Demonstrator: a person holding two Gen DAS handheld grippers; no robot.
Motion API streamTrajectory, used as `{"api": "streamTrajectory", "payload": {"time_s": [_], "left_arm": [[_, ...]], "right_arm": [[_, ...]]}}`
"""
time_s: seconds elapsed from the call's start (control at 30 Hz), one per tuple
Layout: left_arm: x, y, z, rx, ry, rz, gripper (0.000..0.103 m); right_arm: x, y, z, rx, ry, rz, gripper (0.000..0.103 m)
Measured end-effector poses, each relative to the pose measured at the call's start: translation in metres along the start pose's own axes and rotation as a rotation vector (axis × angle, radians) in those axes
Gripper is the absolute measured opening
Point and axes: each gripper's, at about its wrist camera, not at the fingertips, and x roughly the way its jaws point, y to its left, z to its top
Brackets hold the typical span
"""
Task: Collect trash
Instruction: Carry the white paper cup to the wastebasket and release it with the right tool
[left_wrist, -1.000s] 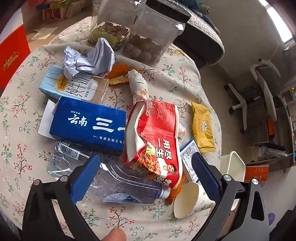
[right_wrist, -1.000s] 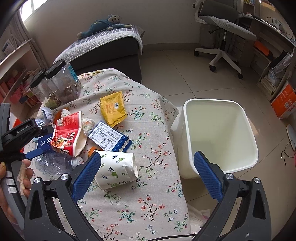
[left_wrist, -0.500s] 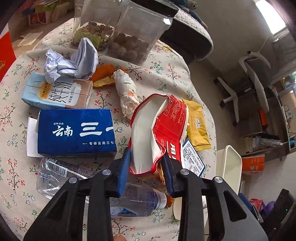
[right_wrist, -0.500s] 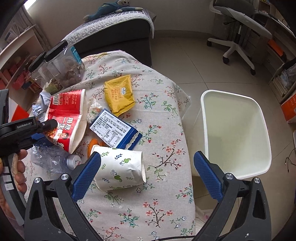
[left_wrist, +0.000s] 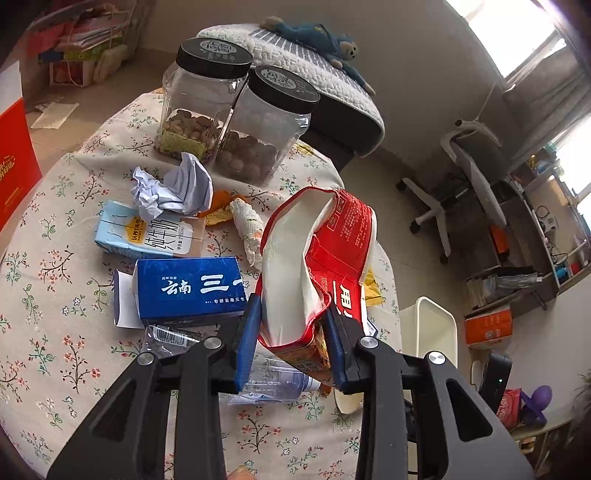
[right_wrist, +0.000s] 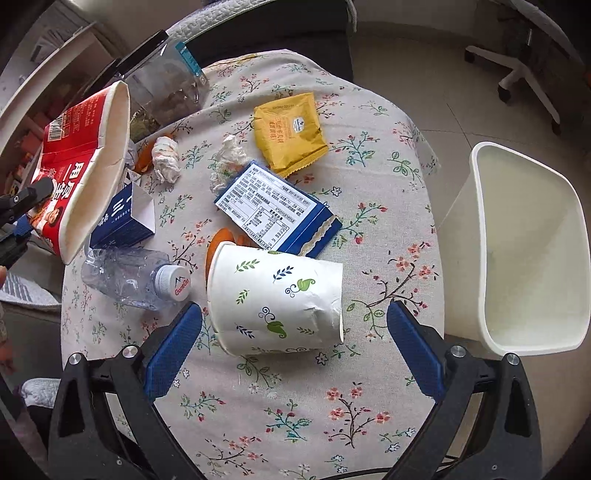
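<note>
Your desk (right_wrist: 388, 177) under its floral cloth carries the litter, and the white bin (right_wrist: 532, 258) stands on the floor just off its edge, to the right of everything you hold. That is the relation to mind: the red noodle cup (left_wrist: 332, 258) must travel rightward across the desk to reach that bin, and your left hand-held gripper (left_wrist: 291, 343) already has it. Its pads pinch the crushed cup wall near the rim, the cup's long axis pointing up and away from you, raised off the cloth. The cup looks flattened, white inside, red printed outside. Your right hand-held gripper (right_wrist: 295, 347) stands wide, holding nothing, its fingers either side of the paper cup (right_wrist: 277, 295), which lies on its side, leaf-patterned and dented, nearer the bin.
</note>
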Motion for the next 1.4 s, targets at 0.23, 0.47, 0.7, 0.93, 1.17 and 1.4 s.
{"api": "streamTrajectory", "payload": {"time_s": [0.23, 0.47, 0.7, 0.93, 1.17, 1.4], "left_arm": [[0.003, -0.002, -0.007, 0.021, 0.015, 0.006, 0.034], [0.003, -0.002, -0.011, 0.038, 0.002, 0.036, 0.034], [-0.004, 0.004, -0.010, 0.024, -0.050, 0.071, 0.034], [-0.012, -0.012, -0.008, 0.055, -0.117, 0.092, 0.034], [-0.013, -0.035, -0.007, 0.095, -0.172, 0.095, 0.034], [-0.006, -0.060, -0.012, 0.145, -0.179, 0.078, 0.034]], "right_arm": [[0.022, 0.018, -0.006, -0.082, 0.014, -0.171, 0.096], [0.036, 0.027, -0.005, -0.068, 0.040, -0.101, 0.076], [0.008, 0.034, 0.004, -0.051, -0.068, -0.067, 0.076], [-0.038, 0.037, 0.025, -0.036, -0.262, -0.063, 0.076], [-0.071, 0.016, 0.034, 0.016, -0.416, -0.116, 0.076], [-0.095, -0.024, 0.028, 0.090, -0.511, -0.225, 0.076]]}}
